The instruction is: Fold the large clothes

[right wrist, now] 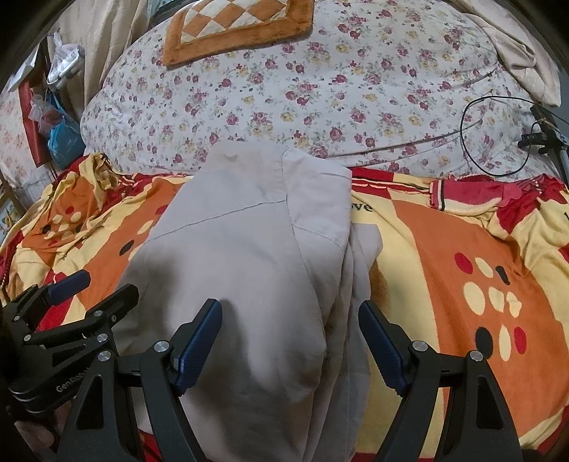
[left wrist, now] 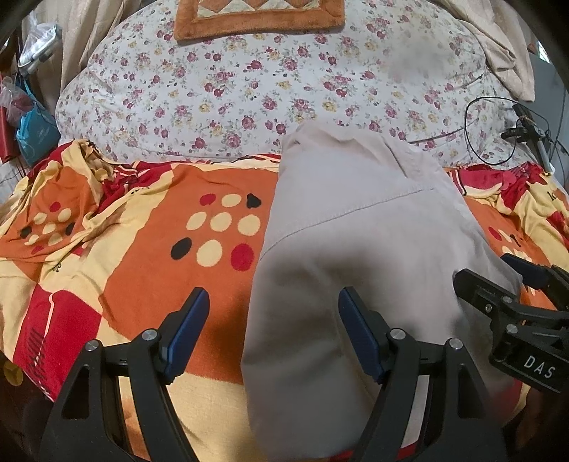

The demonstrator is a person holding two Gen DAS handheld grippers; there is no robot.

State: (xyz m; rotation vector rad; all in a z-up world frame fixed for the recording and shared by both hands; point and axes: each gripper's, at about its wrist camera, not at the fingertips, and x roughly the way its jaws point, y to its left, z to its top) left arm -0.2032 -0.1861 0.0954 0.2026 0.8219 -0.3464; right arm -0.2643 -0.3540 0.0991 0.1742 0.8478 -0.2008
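My left tongs (left wrist: 272, 330) and right tongs (right wrist: 290, 346) gape wide, empty, over limp beige trousers (left wrist: 355, 241) on the bedspread (left wrist: 142, 248); I'd pinch the near folded edge.

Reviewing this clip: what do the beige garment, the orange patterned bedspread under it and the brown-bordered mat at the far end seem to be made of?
Beige garment: looks like a matte woven cotton-type cloth; flat stitched seams and soft creases show.
Orange patterned bedspread: seems a soft, slightly fuzzy printed fabric, possibly fleece or brushed cotton; no sheen.
Brown-bordered mat: border appears plush pile, with fuzzy edges; the checkered centre looks flatter.
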